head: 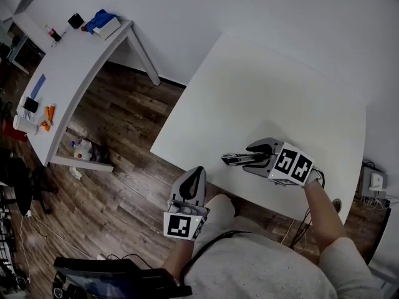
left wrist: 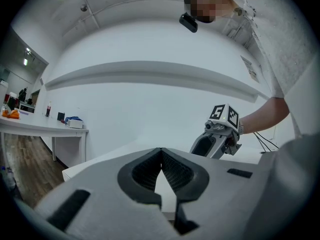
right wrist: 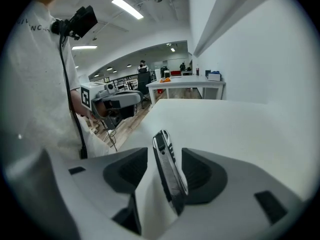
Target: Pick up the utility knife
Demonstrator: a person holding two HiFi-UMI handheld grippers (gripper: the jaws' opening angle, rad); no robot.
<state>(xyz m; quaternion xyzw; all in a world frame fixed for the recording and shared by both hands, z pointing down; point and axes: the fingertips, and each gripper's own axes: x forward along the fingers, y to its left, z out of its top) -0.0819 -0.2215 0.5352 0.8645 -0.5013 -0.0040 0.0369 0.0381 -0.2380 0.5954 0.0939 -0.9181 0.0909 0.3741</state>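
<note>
The right gripper (right wrist: 165, 165) has its jaws spread wide, and the utility knife (right wrist: 168, 170) lies lengthwise in the gap between them, not clamped. There is a clear space between the knife and the pad at that view's left. Its near end sits close against the other pad, though contact there cannot be made out. From the head view, the knife's tip pokes out past the jaws, low over the white table (head: 280, 86) near its front edge. The left gripper (left wrist: 161, 156) has its pads meeting at the tips with nothing between them, and hangs off the table's edge above the wooden floor (head: 124, 123). A second white table (head: 68, 73) with small clutter stands well apart to the left.
</note>
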